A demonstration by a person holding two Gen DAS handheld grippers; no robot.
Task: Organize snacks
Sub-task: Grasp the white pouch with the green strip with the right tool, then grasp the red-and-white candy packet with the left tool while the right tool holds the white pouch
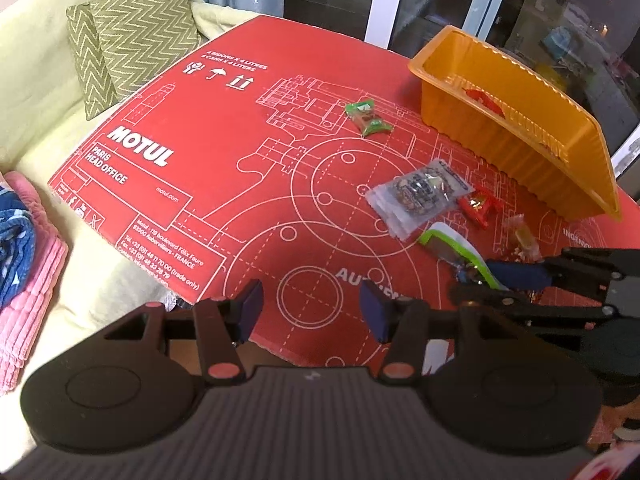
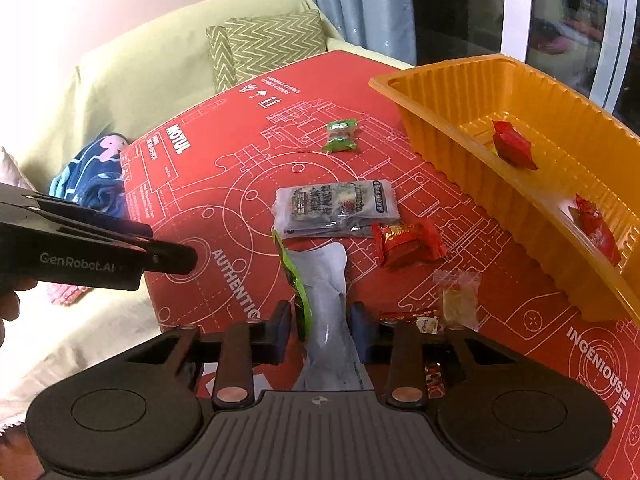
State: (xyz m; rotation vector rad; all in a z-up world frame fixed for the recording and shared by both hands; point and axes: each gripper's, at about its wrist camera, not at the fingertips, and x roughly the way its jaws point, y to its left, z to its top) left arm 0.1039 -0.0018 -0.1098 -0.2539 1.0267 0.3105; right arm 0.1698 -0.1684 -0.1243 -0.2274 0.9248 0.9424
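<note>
While the left gripper (image 1: 310, 310) hangs with jaws apart, empty, the right gripper (image 2: 320, 330) clamps the white-green packet (image 2: 326, 280) near centre. Next, likely: lift, carry right to the orange tray (image 2: 452, 120).

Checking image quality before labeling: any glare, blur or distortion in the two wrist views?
Left wrist view: strong fisheye bowing of the red cardboard edges, dark vignette corners, orange tray sharp, right claw slightly soft. Right wrist view: same bowing, white wall top-left blown out, window glass dark with reflections, clear snack packet shows glare.
</note>
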